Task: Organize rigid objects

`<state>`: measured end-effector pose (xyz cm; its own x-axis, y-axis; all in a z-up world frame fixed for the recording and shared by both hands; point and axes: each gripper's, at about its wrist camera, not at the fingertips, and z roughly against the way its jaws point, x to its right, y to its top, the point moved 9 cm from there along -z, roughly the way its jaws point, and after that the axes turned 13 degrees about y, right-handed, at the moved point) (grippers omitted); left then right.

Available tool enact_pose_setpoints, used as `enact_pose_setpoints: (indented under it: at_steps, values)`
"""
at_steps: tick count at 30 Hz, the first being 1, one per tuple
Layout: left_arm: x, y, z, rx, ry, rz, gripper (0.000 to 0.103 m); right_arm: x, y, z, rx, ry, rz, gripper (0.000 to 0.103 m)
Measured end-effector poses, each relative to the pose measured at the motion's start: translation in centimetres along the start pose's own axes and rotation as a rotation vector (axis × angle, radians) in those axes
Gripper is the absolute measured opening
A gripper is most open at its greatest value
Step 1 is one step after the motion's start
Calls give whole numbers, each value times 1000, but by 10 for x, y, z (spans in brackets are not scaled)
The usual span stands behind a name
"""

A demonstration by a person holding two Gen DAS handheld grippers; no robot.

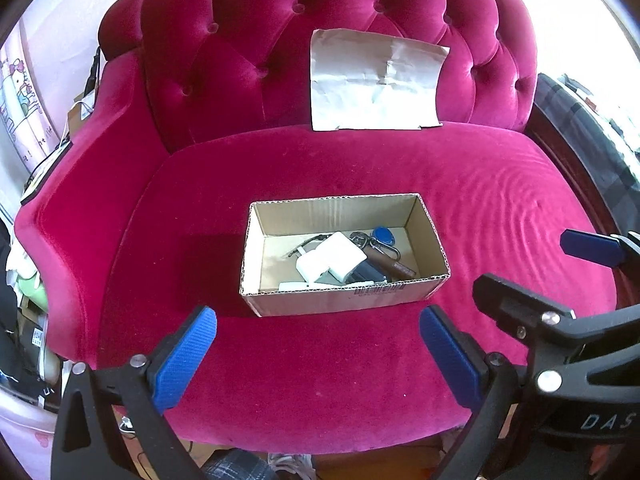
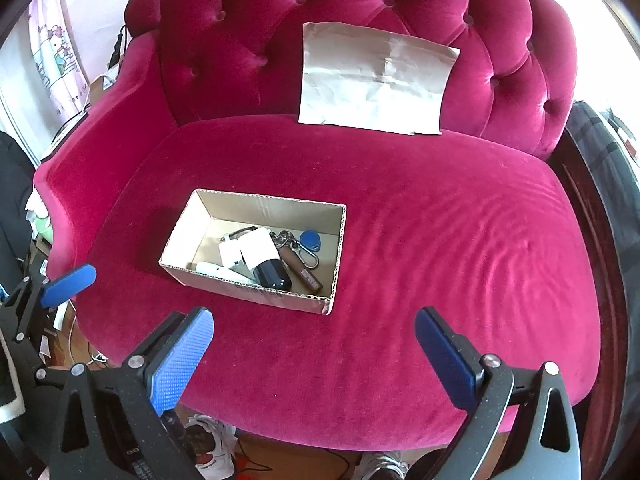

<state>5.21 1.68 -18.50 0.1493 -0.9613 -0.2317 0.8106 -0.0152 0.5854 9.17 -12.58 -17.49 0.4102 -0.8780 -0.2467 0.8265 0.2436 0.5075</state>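
An open brown corrugated cardboard box [image 1: 344, 254] sits mid-frame on the seat of a magenta velvet tufted armchair [image 1: 280, 168]. Inside it, grouped toward its lower right: white plastic chargers [image 1: 332, 258], a black cylindrical item [image 2: 272, 274], a brown leather key fob [image 2: 300, 272] and a blue teardrop key tag [image 1: 383, 235]. A creased white paper sheet [image 1: 374, 84] leans against the backrest, upper centre. The left gripper [image 1: 318, 354] and right gripper [image 2: 314, 356] hover at lower frame, fingers spread wide, grasping nothing.

Bright daylight from the right, blown-out corners, strong fisheye edge warping.
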Motion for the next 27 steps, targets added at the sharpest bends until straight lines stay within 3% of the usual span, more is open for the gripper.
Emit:
enact_pose_setpoints:
  at_steps: [27]
  values:
    - [1, 2, 3, -6, -14, 15, 103, -3, 4, 3, 8, -1, 8, 103]
